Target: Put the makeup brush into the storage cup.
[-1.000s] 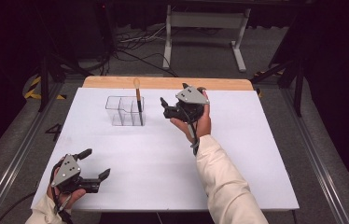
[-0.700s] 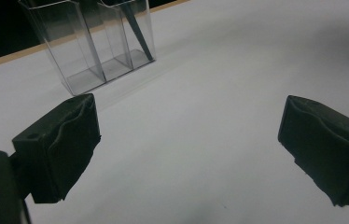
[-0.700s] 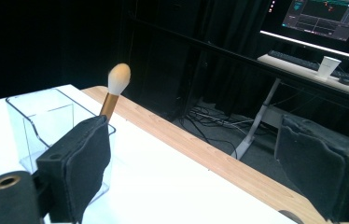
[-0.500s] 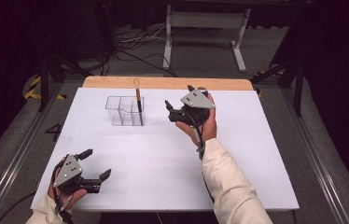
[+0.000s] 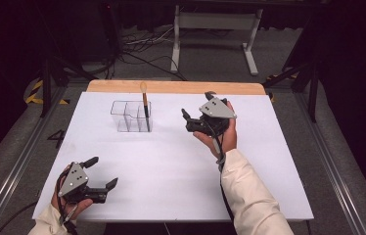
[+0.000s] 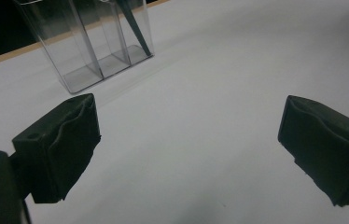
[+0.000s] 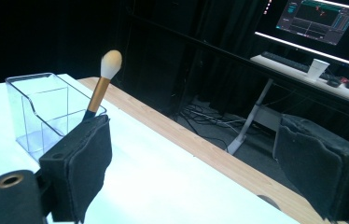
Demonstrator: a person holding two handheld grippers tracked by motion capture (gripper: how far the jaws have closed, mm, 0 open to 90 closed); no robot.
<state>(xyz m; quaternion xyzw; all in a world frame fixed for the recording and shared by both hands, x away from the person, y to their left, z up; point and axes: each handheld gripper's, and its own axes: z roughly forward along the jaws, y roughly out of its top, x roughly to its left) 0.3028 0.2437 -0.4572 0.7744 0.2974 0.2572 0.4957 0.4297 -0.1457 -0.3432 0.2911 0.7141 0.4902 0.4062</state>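
Now empty-jawed on both sides, with a tip-over risk at the clear organizer (image 5: 131,116).
Nearest, left gripper (image 5: 101,176) gaping well short of it; right gripper (image 5: 187,119) agape beside it; brush (image 5: 145,104) leaning inside, easily knocked by a careless reach.

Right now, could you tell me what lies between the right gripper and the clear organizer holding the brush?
Nothing: the high view shows bare white tabletop between the right gripper and the clear organizer.
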